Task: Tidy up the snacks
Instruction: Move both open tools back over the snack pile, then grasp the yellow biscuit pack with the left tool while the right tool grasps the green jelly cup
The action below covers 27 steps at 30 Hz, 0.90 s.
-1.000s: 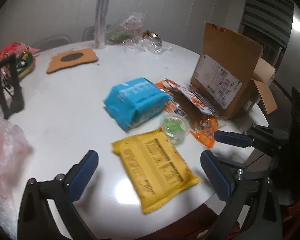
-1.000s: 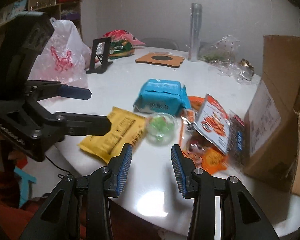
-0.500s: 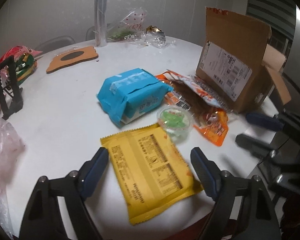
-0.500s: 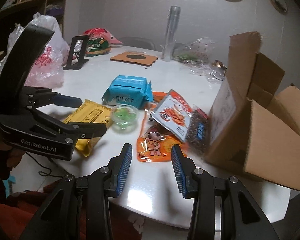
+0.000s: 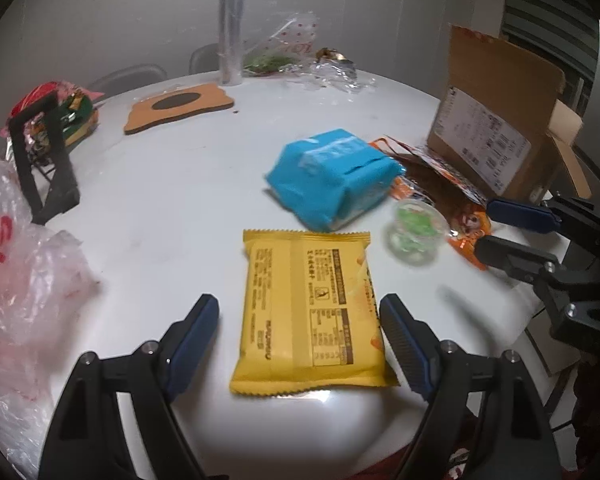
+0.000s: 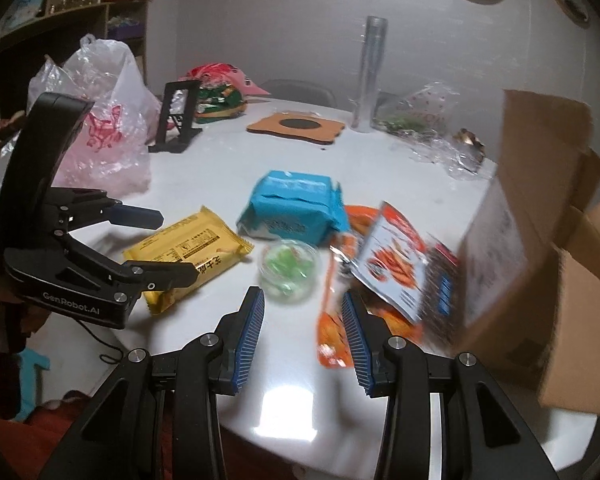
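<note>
Left gripper (image 5: 300, 334) tilts steeply down at the near table edge, jaws spread wide, pads clear of everything. Yellow snack packet (image 5: 306, 308) lies flat directly between and just ahead of the fingers, label side up, long axis running straight away from the gripper, so the fingers straddle its two long edges; right pad sits just beside the packet edge, left pad stands off with bare white table (image 5: 160, 208) between. Likely next: drop and close across the short width. Beyond the packet, ahead and slightly right: blue wrapped pack (image 5: 332, 178); right of the packet: clear jelly cup (image 5: 416, 236) with green contents. Further right: orange snack pouches (image 5: 464, 216) leaning toward the open cardboard box (image 5: 496, 120). Right gripper (image 6: 302, 322) also angled down, jaws partly apart, holding nothing, jelly cup just ahead of its tips, pouches at its right finger. Left hand is clearly nearer the yellow packet; right is nearer cup and box. Blur at the pouches, detail unclear.
</note>
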{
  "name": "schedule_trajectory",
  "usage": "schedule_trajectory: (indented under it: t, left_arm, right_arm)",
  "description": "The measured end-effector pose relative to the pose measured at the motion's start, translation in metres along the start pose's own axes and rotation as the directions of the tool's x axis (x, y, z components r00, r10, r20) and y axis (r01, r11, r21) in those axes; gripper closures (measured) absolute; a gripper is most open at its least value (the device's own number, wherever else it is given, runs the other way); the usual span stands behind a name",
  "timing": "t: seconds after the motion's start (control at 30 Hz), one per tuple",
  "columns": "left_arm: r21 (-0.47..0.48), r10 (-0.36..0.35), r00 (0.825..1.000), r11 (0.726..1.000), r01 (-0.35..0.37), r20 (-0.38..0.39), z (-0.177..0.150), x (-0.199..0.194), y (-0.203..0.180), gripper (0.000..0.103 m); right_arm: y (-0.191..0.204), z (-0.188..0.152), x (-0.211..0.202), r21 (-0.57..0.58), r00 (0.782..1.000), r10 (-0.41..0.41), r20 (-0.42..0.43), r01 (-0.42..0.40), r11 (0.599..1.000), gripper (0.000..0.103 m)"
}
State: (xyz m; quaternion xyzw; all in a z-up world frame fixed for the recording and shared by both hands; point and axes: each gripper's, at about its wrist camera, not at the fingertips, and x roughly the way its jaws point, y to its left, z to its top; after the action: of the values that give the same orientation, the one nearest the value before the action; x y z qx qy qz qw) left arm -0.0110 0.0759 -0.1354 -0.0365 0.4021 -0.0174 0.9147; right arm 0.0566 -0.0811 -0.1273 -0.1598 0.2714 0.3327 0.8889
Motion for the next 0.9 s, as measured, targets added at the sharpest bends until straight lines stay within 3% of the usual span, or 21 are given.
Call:
schedule_trajectory:
  t: [0.37, 0.53, 0.9]
  left_arm:
    - [-0.01, -0.04, 0.999, 0.999, 0.04, 0.008, 0.0, 0.009, 0.005, 0.023]
    - [-0.013, -0.062, 0.998, 0.998, 0.062, 0.02, 0.004, 0.011, 0.01, 0.038]
    - [-0.014, -0.072, 0.997, 0.997, 0.073, 0.038, 0.005, 0.007, 0.014, 0.038]
  right_arm:
    - [0.008, 0.025, 0.043, -0.038, 0.999, 0.031, -0.04, -0.032, 0.999, 0.059]
    - [0.007, 0.026, 0.058, -0.048, 0.998, 0.001, -0.061, -0.004, 0.999, 0.059]
    - [0.006, 0.027, 0.071, -0.051, 0.996, -0.003, -0.091, -0.002, 0.999, 0.05]
